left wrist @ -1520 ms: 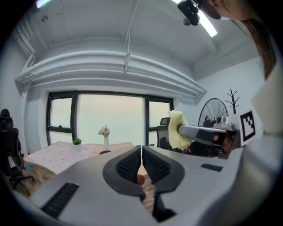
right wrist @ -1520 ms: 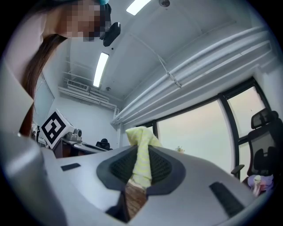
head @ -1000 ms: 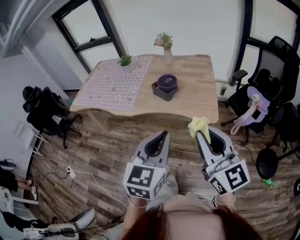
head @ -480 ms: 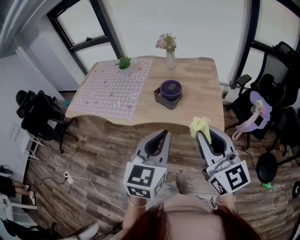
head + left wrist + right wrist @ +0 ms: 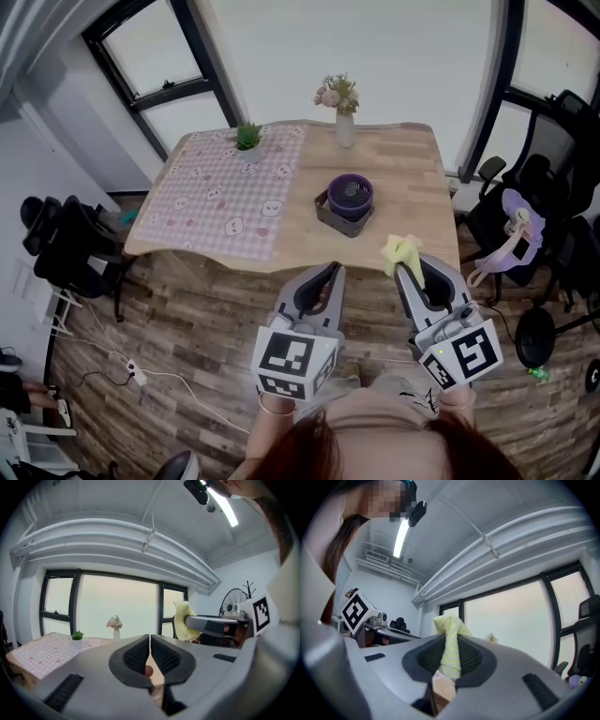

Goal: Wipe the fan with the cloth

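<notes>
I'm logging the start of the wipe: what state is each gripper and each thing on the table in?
left gripper: shut, empty
right gripper: shut on the cloth
cloth: bunched, pinched between the right jaws, end poking out
fan: on the table, touched by neither gripper
vase: upright, holding flowers
potted plant: upright on the checked tablecloth
checked tablecloth: spread flat

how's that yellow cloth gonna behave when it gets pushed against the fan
Probably floppy: the cloth crumples into a soft bunch where the right gripper pinches it. It looks thin and light, so it would likely fold against the fan rather than shove it.
</notes>
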